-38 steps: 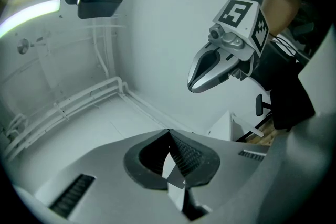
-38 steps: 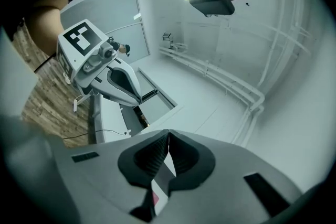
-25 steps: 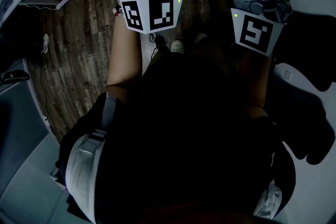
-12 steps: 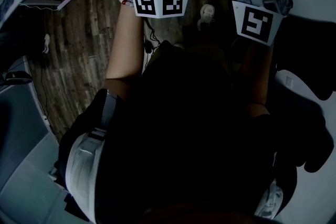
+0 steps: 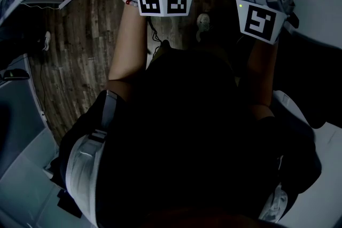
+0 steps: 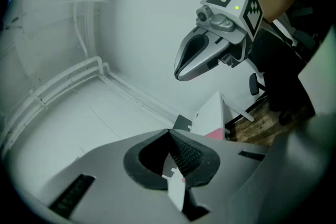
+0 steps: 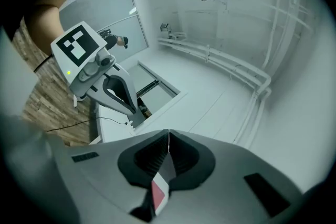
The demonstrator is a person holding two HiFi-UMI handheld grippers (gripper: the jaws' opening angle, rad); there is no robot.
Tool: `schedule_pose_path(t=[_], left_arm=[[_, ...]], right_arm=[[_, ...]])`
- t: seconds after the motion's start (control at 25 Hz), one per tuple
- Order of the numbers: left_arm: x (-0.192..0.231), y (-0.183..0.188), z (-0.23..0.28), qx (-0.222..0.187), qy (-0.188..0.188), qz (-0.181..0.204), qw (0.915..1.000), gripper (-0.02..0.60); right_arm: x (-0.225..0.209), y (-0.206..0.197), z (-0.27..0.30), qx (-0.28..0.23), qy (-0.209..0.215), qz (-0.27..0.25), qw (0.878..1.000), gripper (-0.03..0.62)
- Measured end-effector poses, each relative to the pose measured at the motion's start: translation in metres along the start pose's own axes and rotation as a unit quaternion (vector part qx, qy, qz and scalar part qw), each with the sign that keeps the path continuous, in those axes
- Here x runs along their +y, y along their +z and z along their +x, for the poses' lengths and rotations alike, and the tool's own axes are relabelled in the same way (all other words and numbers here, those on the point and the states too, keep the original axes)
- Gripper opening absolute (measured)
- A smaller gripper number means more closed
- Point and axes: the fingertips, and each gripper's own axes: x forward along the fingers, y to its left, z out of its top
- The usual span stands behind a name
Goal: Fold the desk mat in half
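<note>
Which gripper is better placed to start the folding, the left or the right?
Neither. The left gripper and the right gripper are both shut on nothing, held side by side, and nothing to fold is in view.

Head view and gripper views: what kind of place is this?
Probably an indoor office or lab: dark wooden plank floor, a white table with a cable, and long white pipes.

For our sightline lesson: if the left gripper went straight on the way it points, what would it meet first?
Nothing near, it seems: the left gripper points at a bare white surface; how far off is unclear.
</note>
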Motion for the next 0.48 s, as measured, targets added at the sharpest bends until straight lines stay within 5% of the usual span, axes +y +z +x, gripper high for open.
schedule_pose_path(t=[0.16, 0.32, 0.48], left_arm=[[-0.015, -0.019, 0.053, 0.024, -0.011, 0.001, 0.9996, 0.011], [-0.034, -0.031, 0.103, 0.035, -0.026, -0.05, 0.9978, 0.011], [-0.053, -0.045, 0.149, 0.067, -0.037, -0.037, 0.9964, 0.011]], right_arm=[[-0.009, -0.042, 0.034, -0.005, 0.019, 0.014, 1.0, 0.031], [-0.021, -0.086, 0.059, -0.011, 0.035, 0.036, 0.999, 0.031], [-0.032, -0.126, 0.08, -0.014, 0.05, 0.057, 0.997, 0.031]])
